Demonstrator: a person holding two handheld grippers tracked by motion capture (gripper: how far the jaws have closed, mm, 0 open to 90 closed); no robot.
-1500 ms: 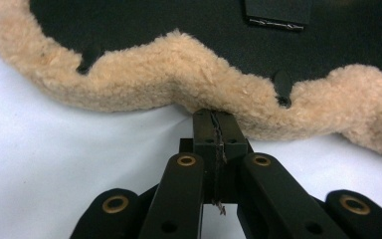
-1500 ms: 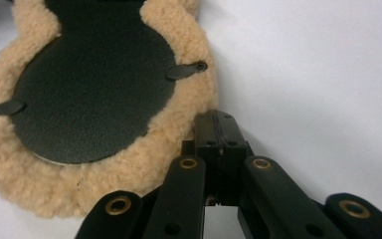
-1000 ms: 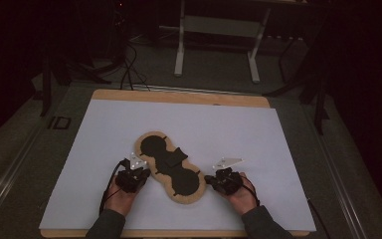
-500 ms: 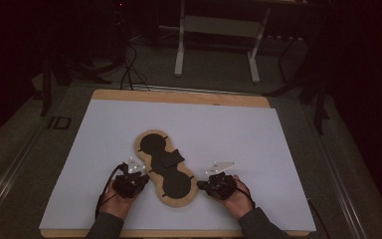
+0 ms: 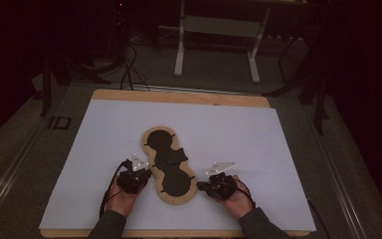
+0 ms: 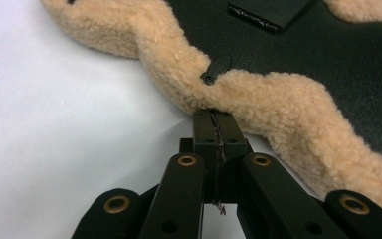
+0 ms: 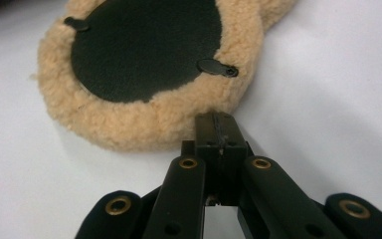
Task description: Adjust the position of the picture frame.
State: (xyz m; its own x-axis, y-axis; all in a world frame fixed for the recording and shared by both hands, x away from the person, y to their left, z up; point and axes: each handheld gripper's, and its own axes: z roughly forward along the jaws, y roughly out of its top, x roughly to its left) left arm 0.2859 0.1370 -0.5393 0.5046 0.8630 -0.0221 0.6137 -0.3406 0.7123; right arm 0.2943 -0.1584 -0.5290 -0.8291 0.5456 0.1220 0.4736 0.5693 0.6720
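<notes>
Now the fleece-edged pad point(image 5: 169, 167) lies mid-surface, its long axis running from 11 to 5 o'clock. The left gripper point(image 5: 140, 175) sits at its 9 o'clock edge, the right gripper point(image 5: 205, 187) at its 4 o'clock end, both equally near. Each gripper's jaws are pressed together, tips touching the fleece rim, pinching nothing I can see.

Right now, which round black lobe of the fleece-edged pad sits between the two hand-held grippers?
The near lobe, at the pad's end closest to the person; the far lobe lies beyond the black strap.
</notes>
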